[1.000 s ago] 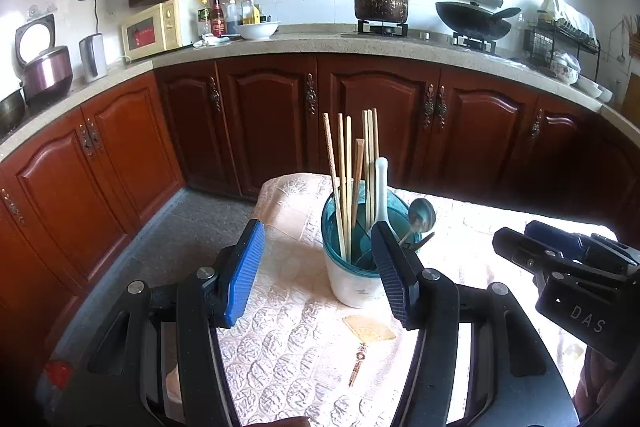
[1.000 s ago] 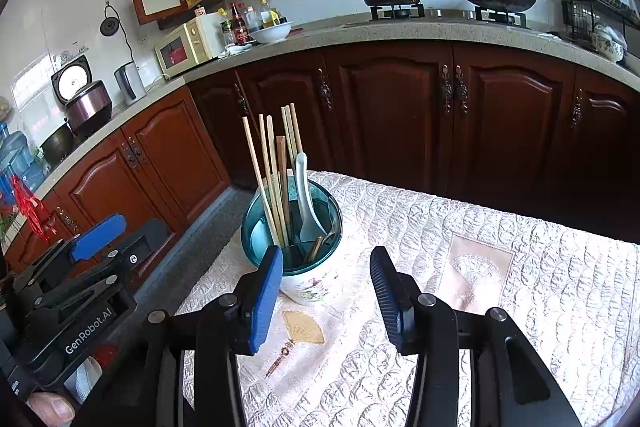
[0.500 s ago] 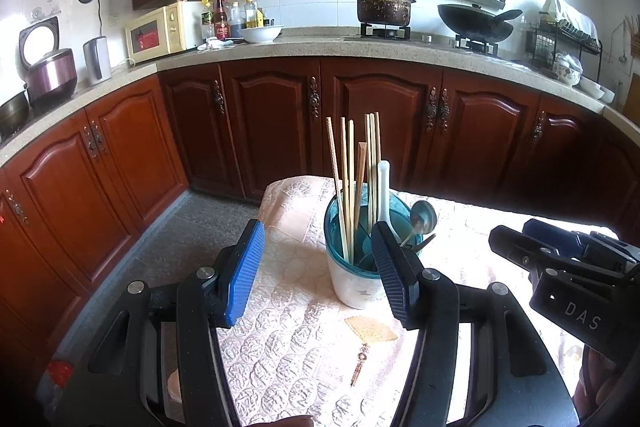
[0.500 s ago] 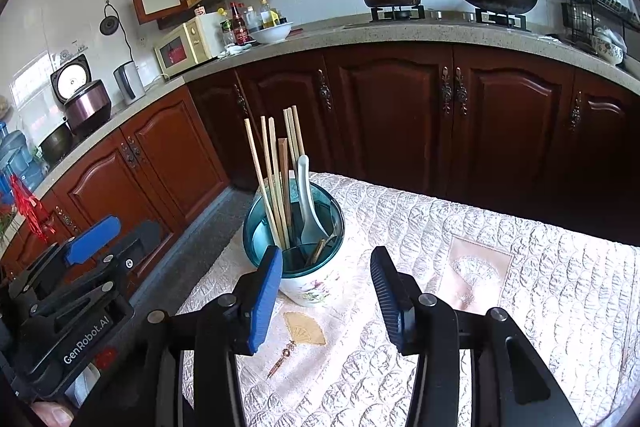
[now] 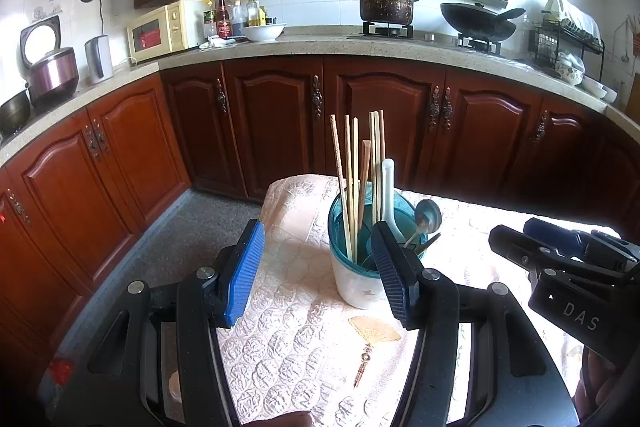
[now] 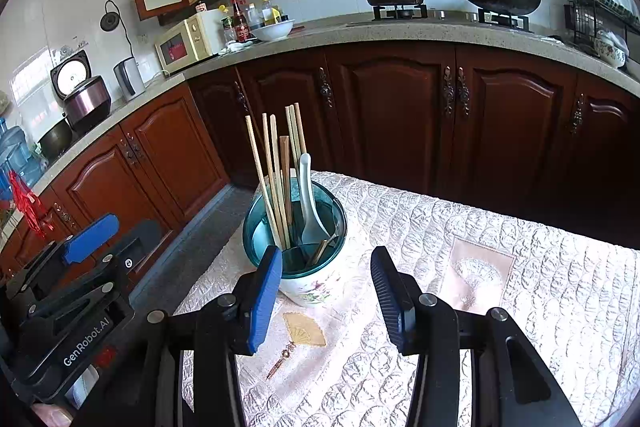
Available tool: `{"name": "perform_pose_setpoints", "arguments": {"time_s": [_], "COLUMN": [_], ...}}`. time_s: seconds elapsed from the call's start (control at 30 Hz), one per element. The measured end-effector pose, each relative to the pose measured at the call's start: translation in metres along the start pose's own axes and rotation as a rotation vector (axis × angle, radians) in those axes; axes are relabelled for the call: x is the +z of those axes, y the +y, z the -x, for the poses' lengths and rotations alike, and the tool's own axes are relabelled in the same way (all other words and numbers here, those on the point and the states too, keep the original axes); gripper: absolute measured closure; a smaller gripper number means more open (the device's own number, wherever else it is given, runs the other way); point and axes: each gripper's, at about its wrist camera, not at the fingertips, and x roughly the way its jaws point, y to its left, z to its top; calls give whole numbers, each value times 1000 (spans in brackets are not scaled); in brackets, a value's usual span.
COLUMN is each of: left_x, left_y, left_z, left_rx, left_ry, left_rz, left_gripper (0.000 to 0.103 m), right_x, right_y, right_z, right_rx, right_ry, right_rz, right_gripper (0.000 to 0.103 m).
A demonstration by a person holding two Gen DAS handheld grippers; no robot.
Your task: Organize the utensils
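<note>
Standing holder: white ceramic utensil cup with a teal inner rim [image 5: 357, 277] is upright on the cream quilted tablecloth [image 6: 520, 287], near its far left corner.
Contents: pale wooden chopsticks [image 5: 352, 183] and a white ceramic soup spoon [image 6: 308, 203] stand inside the cup.
Left view only: a metal spoon [image 5: 427, 215] leans over the cup's right rim — the right view shows just dark handle ends there.
Right view only: a flower print on the cup's outer wall, and a square fan motif on the cloth [image 6: 478, 277].
Both views: a small fan-shaped embroidery [image 5: 374, 331] lies on the cloth just in front of the cup.
Left gripper [image 5: 320, 275]: jaws apart, nothing between the pads; the cup sits beyond them, partly behind the right pad.
Right gripper [image 6: 326, 299]: jaws apart and empty — the cup is just beyond its left finger.
</note>
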Motion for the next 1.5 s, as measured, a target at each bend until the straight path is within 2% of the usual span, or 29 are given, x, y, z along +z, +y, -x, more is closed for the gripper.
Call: {"name": "perform_pose_setpoints", "arguments": {"time_s": [1.5], "left_x": [-8], "left_y": [7], "left_z": [-10], "left_rx": [13], "left_ry": [24], "left_rz": [12], "left_gripper": [48], "right_x": [-4], "right_y": [8], "right_z": [-19], "right_rx": [10], "right_ry": [34], "right_rz": [21], "right_gripper": [58]}}
